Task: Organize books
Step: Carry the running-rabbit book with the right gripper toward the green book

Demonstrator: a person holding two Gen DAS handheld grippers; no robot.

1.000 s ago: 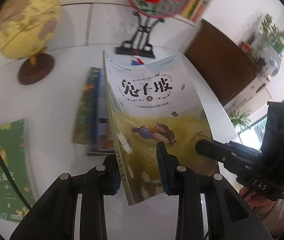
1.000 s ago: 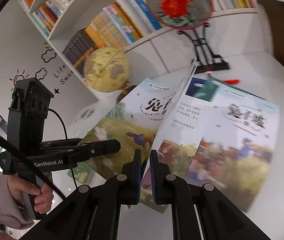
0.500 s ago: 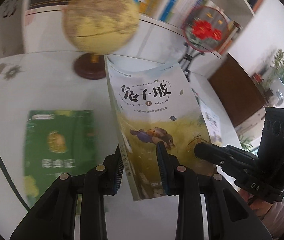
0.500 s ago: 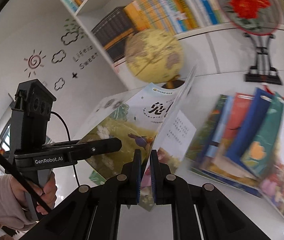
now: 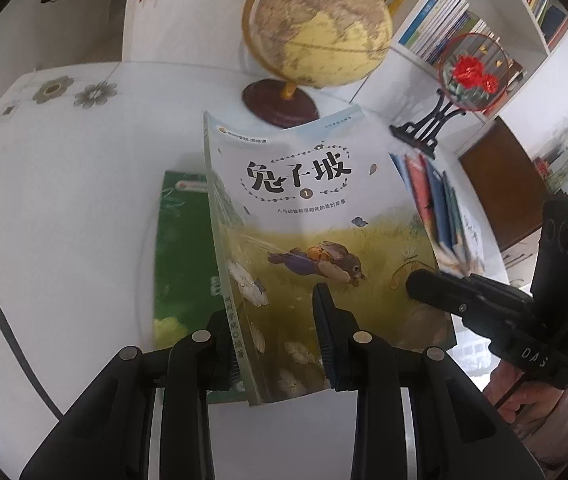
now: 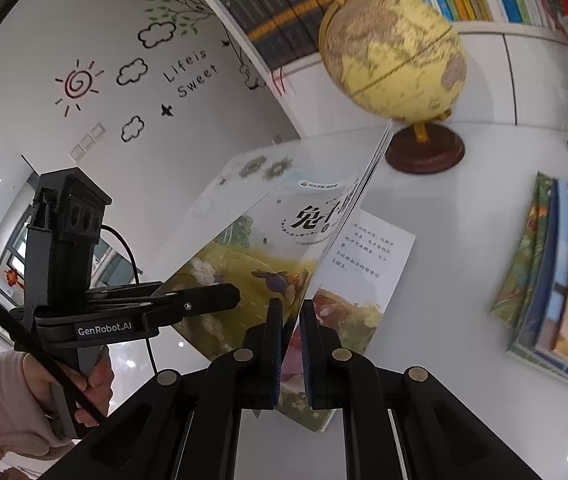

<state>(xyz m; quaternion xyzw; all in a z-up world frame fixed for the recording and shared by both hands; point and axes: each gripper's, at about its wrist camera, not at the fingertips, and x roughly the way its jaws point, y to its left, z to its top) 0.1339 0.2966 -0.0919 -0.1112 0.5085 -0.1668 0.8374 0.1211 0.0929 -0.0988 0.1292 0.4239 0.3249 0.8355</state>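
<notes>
Left wrist: left gripper (image 5: pixel 280 336) clamps rabbit book (image 5: pixel 315 240) | right gripper (image 6: pixel 291 344) pinches its pages

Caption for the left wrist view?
Both grippers hold the rabbit book above a green book, with the globe behind.

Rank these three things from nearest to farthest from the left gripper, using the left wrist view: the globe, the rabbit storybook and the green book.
1. Rabbit storybook: clamped between the fingers of the left gripper.
2. Green book: flat on the table just beyond, to the left, partly under the storybook.
3. Globe: farthest, standing at the table's back edge.
</notes>
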